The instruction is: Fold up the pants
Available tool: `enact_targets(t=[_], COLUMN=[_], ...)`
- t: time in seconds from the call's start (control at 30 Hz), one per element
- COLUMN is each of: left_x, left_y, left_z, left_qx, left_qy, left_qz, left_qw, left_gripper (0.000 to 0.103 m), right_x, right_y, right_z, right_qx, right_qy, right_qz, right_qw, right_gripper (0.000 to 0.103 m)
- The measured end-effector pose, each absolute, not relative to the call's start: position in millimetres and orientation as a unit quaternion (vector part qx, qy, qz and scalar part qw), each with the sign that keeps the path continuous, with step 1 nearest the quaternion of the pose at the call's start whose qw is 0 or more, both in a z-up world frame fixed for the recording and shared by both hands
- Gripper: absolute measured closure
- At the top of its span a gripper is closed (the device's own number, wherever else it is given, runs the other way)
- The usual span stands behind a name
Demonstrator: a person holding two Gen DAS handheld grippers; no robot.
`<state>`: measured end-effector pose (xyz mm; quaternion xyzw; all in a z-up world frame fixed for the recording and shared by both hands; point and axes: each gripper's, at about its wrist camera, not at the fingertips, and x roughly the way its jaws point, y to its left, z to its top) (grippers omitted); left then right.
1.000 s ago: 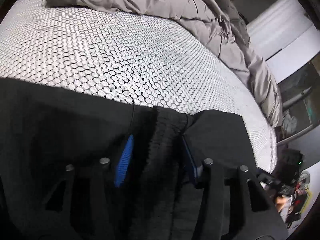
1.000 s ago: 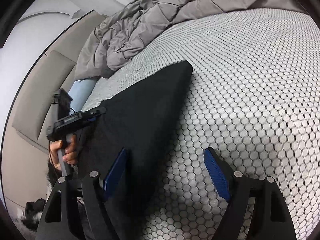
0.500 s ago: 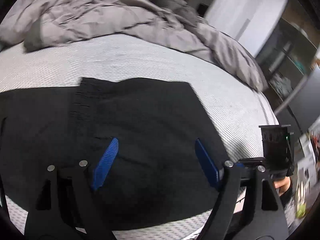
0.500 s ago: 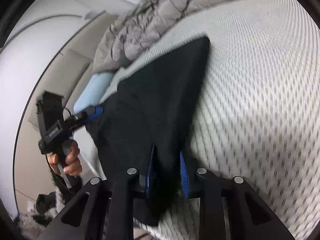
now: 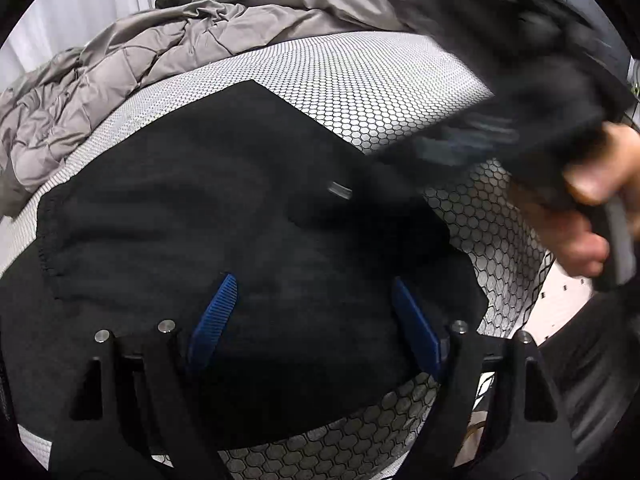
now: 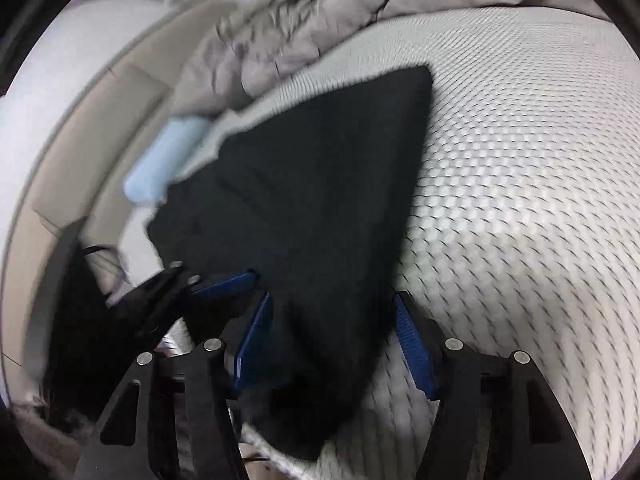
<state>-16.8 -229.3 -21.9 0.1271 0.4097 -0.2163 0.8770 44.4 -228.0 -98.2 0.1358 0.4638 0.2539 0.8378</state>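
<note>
left gripper [image 5: 312, 316]: jaws wide, holding nothing, over pants [image 5: 240, 216]
right gripper [image 6: 334, 340]: wide apart, empty
risk: stray jaw drags folded layer off near bed [image 5: 400, 80] edge

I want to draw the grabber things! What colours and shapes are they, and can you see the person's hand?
Each grabber is black plastic. The left gripper and the right gripper each have two flat blue ribbed pads on the fingers, with small round silver bolts and triangle-shaped cut-outs in the black frame behind. The person's bare right hand wraps a dark handle; no sleeve shows.
</note>
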Motion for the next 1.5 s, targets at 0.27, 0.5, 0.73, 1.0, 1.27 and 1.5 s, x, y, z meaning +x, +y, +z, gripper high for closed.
enact_targets(t=[0.27, 0.5, 0.73, 1.0, 1.27, 1.5], left_x=[-18, -30, -25, 11, 46, 52], left_y=[-211, -212, -159, -46, 20, -76], left_z=[-24, -20, 19, 31, 17, 9], left_qx=[0.107, 0.103, -0.006, -0.104, -0.148, -0.031], left_qy=[0.417, 0.416, 0.388, 0.356, 0.365, 0.385], left_qz=[-0.231, -0.241, -0.265, -0.133, -0.071, -0.204], left_qw=[0.873, 0.871, 0.883, 0.919, 0.916, 0.9], left_gripper=[0.025, 0.023, 0.023, 0.022, 0.022, 0.022], right_x=[171, 252, 146, 75, 98, 22], right_y=[-227, -236, -283, -252, -258, -196], right_z=[-93, -75, -57, -98, -69, -44], right_qx=[0.162, 0.133, 0.187, 0.236, 0.159, 0.028], right_qy=[0.477, 0.462, 0.427, 0.445, 0.414, 0.355], right_qz=[0.217, 0.155, 0.154, 0.235, 0.111, 0.161], right_qw=[0.836, 0.863, 0.871, 0.831, 0.89, 0.921], right_gripper=[0.074, 0.074, 0.048, 0.068, 0.072, 0.053])
